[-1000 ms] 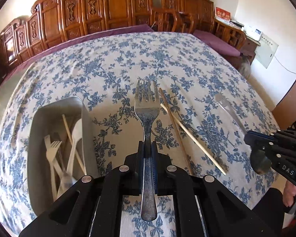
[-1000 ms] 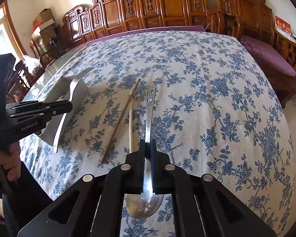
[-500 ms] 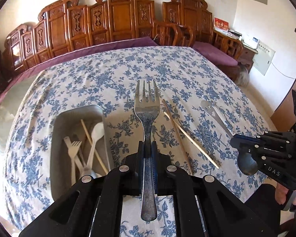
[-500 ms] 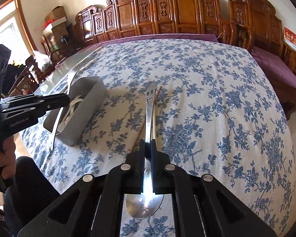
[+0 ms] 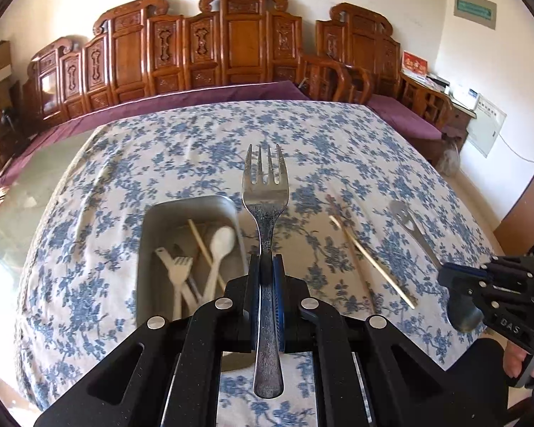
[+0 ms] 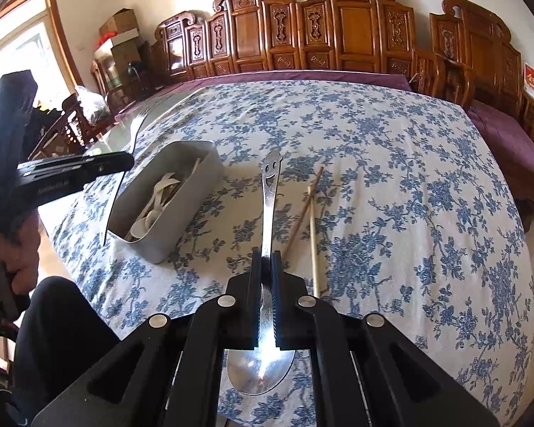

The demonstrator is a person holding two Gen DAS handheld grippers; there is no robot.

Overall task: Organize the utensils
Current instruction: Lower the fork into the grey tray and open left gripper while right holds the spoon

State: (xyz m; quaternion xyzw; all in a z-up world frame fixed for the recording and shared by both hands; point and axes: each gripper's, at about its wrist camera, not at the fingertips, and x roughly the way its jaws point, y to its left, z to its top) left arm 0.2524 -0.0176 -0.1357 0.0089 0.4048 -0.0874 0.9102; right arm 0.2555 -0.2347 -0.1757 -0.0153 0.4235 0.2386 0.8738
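Observation:
My left gripper (image 5: 266, 267) is shut on a metal fork (image 5: 265, 192), tines pointing away, held above the table beside a grey utensil bin (image 5: 149, 220). The bin holds white plastic forks, a white spoon (image 5: 220, 245) and a chopstick. My right gripper (image 6: 266, 263) is shut on a metal spoon (image 6: 270, 192) with a smiley cut-out handle, bowl toward the camera. In the right wrist view the bin (image 6: 195, 192) lies left of the spoon and the left gripper (image 6: 71, 174) hovers over it. Two chopsticks (image 6: 311, 213) lie on the cloth; they also show in the left wrist view (image 5: 370, 259).
The table has a blue floral cloth (image 5: 338, 149) with a bare glass strip at the left (image 5: 21, 192). Carved wooden chairs (image 5: 245, 42) line the far side. A purple bench cushion (image 6: 509, 138) is at the right. The person's leg (image 6: 60, 320) is at the near table edge.
Both grippers have risen and pulled back from the table with their utensils. The bin has come toward the centre of the left wrist view and into the right wrist view.

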